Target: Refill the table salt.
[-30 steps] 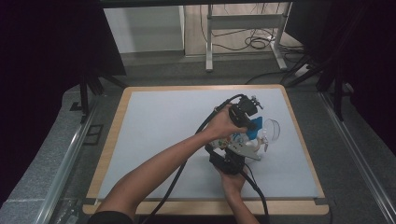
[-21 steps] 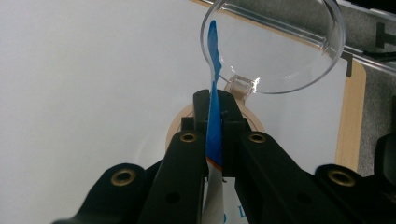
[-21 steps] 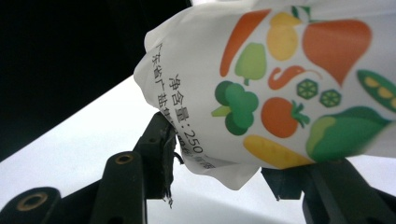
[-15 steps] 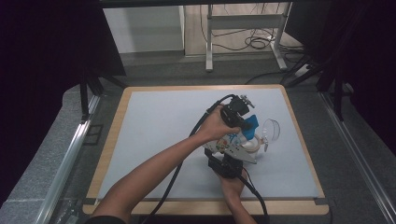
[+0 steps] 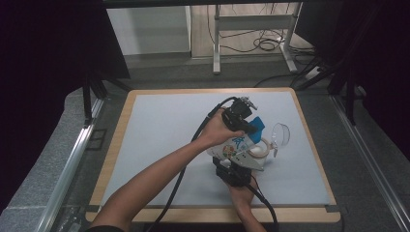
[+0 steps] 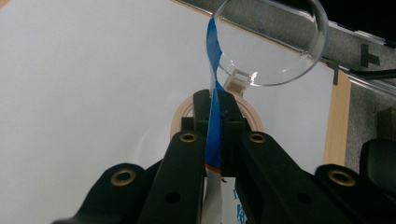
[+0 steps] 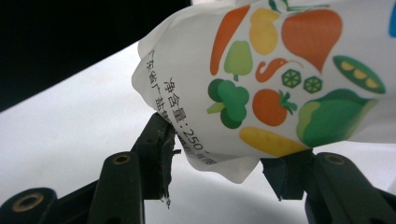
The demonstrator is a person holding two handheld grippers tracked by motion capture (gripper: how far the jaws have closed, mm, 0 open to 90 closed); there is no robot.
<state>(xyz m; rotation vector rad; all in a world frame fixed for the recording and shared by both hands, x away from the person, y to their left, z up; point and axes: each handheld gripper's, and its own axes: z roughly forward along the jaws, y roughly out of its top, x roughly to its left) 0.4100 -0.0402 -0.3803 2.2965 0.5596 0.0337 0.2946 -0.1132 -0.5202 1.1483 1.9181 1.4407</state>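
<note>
A white pouch [image 5: 235, 145] printed with vegetables, with a blue top edge [image 5: 256, 126], hangs tilted over the white table mat. My left gripper [image 5: 244, 120] is shut on that blue edge [image 6: 214, 56], its jaws [image 6: 215, 100] pinching the thin strip. From below, my right gripper [image 5: 235, 166] is shut on the pouch's bottom corner; the printed pouch [image 7: 280, 79] sits between its pads [image 7: 224, 156]. Just beyond the pouch lies a small round container with a wooden rim [image 5: 261, 150] and a hinged clear lid [image 5: 282, 135] standing open; the same lid [image 6: 268, 42] is straight ahead of the left jaws.
The white mat [image 5: 164, 125] lies on a wood-edged board [image 5: 118, 140]. Black cables trail from both grippers toward the near edge. Metal rails run along both sides of the table, and a stand with cables is on the floor behind.
My left gripper has shifted a little to the left with the pouch's blue top, tilting the pouch further. The right hand has stayed in place.
</note>
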